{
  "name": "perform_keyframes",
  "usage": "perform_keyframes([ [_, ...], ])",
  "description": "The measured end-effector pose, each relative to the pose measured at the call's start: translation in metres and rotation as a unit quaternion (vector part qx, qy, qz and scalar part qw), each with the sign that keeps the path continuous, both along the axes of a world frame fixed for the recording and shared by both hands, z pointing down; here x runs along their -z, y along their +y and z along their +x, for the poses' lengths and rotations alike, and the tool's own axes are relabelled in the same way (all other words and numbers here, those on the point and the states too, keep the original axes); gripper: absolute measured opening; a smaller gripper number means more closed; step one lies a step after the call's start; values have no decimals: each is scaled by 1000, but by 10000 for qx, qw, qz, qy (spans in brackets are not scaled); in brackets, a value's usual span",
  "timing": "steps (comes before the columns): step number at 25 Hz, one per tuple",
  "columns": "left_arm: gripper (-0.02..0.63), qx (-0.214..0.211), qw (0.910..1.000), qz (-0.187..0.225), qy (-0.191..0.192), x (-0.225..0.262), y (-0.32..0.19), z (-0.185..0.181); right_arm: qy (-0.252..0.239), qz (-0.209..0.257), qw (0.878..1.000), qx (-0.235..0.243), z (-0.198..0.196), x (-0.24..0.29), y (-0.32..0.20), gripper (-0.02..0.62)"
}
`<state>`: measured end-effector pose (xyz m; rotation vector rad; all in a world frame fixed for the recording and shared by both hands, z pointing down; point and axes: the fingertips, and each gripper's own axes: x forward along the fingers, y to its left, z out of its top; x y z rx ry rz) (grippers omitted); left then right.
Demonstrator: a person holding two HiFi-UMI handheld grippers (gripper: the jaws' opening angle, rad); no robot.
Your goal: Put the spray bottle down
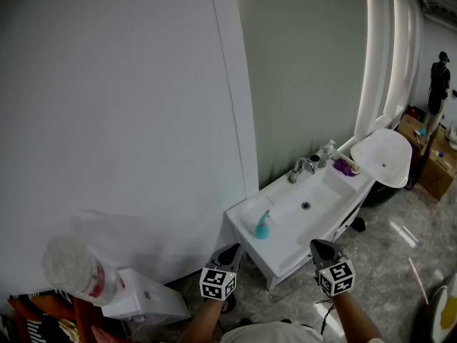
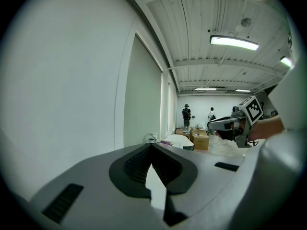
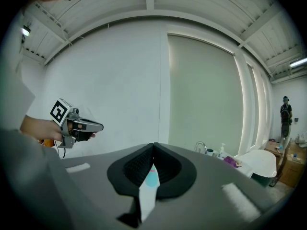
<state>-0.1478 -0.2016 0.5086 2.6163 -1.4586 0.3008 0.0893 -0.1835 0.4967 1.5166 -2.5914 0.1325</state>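
left gripper (image 1: 232,249): jaws pressed together with nothing between them – held up in front of the sink, pointing at it
right gripper (image 1: 319,245): jaws also closed tip to tip and empty, level with the left one and well apart from it
spray bottle (image 1: 262,226): teal, standing upright at the near end of the sink, free of both grippers; the right gripper view shows a sliver of it past the closed jaws
sink (image 1: 323,189): white, long, set against the pale green wall
tap (image 1: 298,168): chrome, on the back edge – a small pump bottle (image 1: 330,151) and a purple cloth (image 1: 344,167) sit beyond it
boxes (image 1: 432,164): cardboard, on the floor at far right
person (image 1: 437,84): standing in the far corner
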Motion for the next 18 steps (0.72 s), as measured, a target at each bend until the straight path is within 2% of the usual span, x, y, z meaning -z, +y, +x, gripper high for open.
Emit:
perform_keyframes([
  [18, 6, 43, 10000, 60, 8, 3, -9, -1, 66, 52, 9999, 123, -7, 2, -9, 11],
])
